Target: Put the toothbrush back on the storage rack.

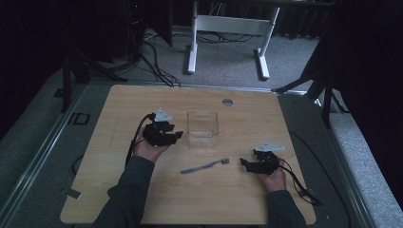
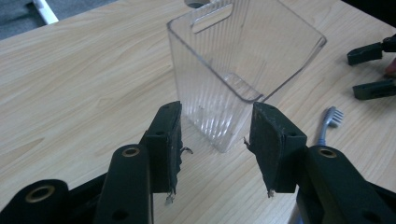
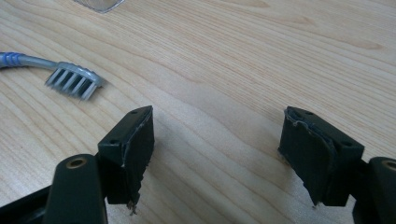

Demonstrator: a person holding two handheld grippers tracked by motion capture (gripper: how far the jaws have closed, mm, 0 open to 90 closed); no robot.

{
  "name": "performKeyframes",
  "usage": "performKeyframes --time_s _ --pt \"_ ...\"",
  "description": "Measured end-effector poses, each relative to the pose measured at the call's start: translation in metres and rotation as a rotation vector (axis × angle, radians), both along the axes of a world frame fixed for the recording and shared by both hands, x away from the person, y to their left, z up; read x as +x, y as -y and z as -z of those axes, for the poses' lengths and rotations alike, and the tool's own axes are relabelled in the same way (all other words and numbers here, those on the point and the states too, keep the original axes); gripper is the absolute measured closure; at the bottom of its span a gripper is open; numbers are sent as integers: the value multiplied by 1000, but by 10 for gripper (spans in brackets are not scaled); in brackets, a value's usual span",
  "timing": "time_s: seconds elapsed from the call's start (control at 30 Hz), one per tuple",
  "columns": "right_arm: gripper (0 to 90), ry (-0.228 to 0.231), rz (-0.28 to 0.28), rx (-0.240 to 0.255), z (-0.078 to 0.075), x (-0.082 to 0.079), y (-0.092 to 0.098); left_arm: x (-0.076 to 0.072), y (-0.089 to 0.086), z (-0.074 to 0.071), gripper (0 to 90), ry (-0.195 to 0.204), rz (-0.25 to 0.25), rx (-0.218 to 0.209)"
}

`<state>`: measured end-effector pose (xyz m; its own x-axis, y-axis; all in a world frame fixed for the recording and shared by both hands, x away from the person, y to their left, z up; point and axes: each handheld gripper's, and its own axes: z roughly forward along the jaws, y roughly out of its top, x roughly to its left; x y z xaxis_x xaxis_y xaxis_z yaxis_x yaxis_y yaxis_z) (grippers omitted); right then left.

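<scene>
A clear ribbed plastic box [image 1: 202,129] stands upright in the middle of the wooden table [image 1: 142,99], its top open. My left gripper [image 1: 177,137] hovers just left of it, open, with the near corner of the box [image 2: 233,70] ahead of its empty jaws. A blue and grey toothbrush [image 1: 204,166] lies flat in front of the box, bristle head [image 3: 74,82] to the right. My right gripper [image 1: 243,163] rests low by the brush head, open, with bare wood between its pads [image 3: 135,149].
A round grey cable port [image 1: 227,101] sits in the table behind the box. A white desk frame [image 1: 228,33] stands on the carpet beyond the far edge. Cables trail from both grippers toward the near edge.
</scene>
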<state>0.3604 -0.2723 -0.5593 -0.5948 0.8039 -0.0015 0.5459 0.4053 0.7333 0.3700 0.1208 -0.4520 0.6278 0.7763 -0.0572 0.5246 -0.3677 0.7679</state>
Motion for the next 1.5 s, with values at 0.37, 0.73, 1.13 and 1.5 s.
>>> performKeyframes --time_s 0.37,0.73,1.13,1.5 --pt "256 0 0 1 0 0 0 0 10 1 548 -11 32 6" --pt "256 0 0 0 0 0 0 1 17 0 566 -25 87 2" --pt "256 -1 1 1 0 0 0 2 27 -2 567 -28 143 24" --pt "256 0 1 1 0 0 0 3 33 -6 590 -38 167 26"
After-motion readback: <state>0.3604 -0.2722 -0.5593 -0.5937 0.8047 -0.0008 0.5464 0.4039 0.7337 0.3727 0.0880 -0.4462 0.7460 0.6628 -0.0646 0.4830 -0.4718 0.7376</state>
